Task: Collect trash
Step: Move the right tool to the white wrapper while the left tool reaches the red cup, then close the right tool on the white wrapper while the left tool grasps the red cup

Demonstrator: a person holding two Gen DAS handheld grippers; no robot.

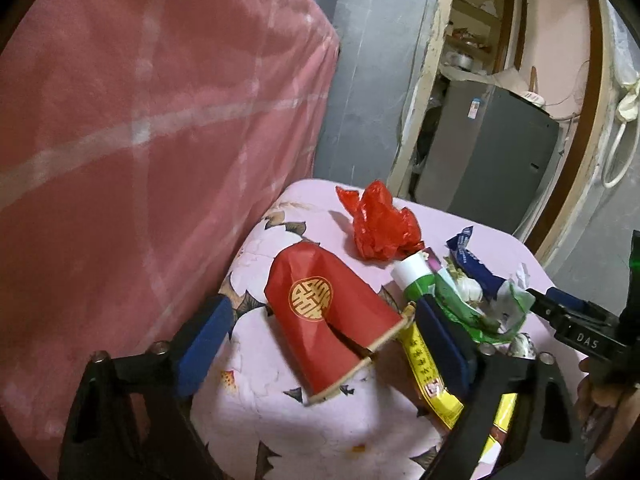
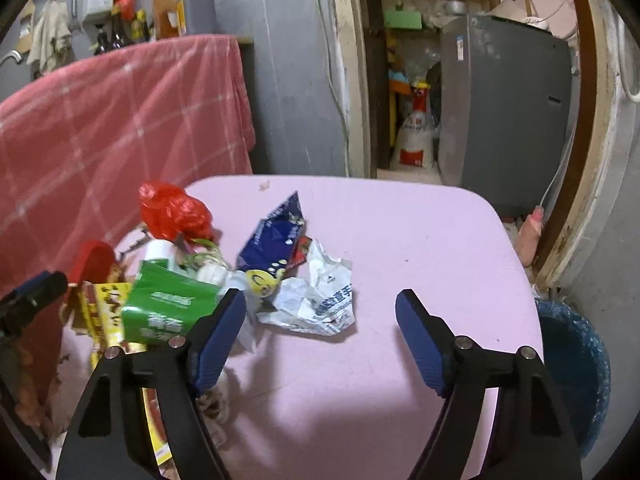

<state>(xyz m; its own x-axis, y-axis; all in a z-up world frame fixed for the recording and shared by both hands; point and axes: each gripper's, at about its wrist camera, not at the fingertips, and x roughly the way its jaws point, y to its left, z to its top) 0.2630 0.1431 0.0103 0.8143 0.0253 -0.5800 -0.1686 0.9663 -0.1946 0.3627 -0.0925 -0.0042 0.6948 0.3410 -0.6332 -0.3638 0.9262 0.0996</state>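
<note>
Trash lies on a pink table [image 2: 400,240]. A red paper bag with a gold emblem [image 1: 320,320] lies between the open pads of my left gripper [image 1: 320,320], not gripped. Behind it are a crumpled red plastic bag [image 1: 380,224], a white-capped tube [image 1: 412,272], a green wrapper [image 1: 472,312], a blue packet [image 1: 472,256] and a yellow wrapper [image 1: 428,368]. My right gripper [image 2: 320,308] is open and empty above the table, just before a crumpled white wrapper [image 2: 320,296]. The blue packet [image 2: 276,240], green wrapper [image 2: 164,312] and red plastic bag [image 2: 172,212] lie to its left.
A pink checked cloth [image 2: 120,120] hangs along the table's left side. A grey appliance [image 2: 504,112] and a white sack [image 2: 416,140] stand in the doorway behind. A dark blue basin [image 2: 576,364] sits on the floor at the table's right.
</note>
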